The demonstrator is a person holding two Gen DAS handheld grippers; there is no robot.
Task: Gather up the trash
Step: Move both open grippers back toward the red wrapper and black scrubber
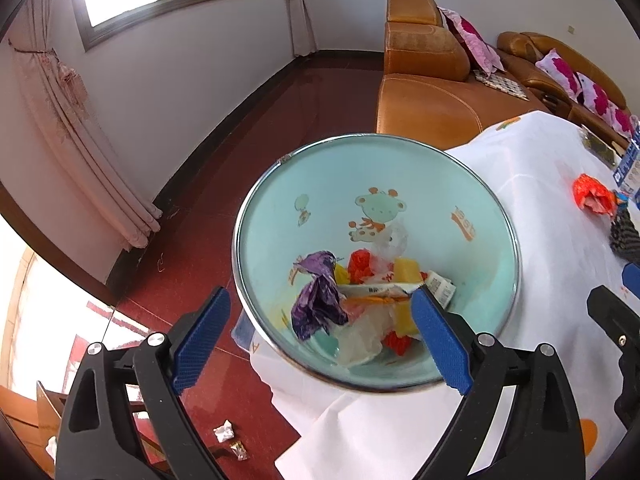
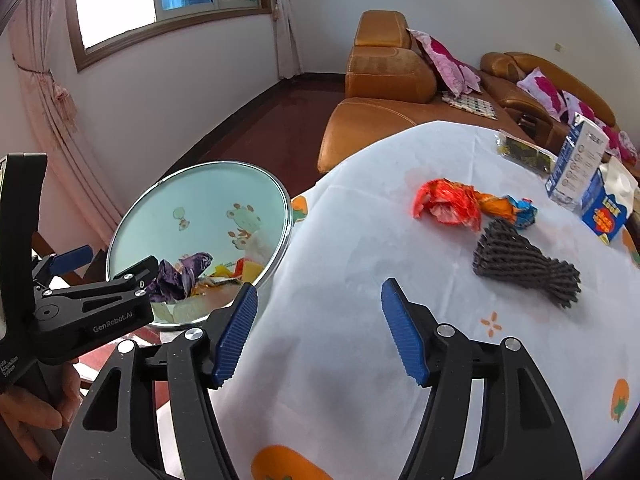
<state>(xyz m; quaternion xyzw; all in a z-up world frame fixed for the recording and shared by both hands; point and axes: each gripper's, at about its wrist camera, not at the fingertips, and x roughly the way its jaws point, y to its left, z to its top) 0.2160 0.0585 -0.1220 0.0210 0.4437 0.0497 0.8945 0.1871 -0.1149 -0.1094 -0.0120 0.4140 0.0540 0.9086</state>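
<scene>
A pale green bin (image 1: 280, 216) with a cartoon animal and a metal rim stands beside the table. A purple wrapper (image 1: 316, 300) lies in it among red, yellow and clear scraps. My left gripper (image 1: 320, 295) hangs open over the bin's mouth with nothing between its pads. My right gripper (image 2: 320, 289) is open above the white tablecloth (image 2: 360, 240), also holding nothing. Beyond it on the cloth lie a red-orange wrapper (image 2: 448, 204), an orange-and-blue wrapper (image 2: 508, 208) and a black foam net (image 2: 524, 264).
A blue-white carton (image 2: 576, 164), a blue box (image 2: 604, 216) and a dark packet (image 2: 524, 152) stand at the table's far right. An orange sofa (image 2: 384, 120) lies behind. Two small scraps (image 1: 224, 432) lie on the red floor. A hand (image 2: 36, 404) holds the left gripper.
</scene>
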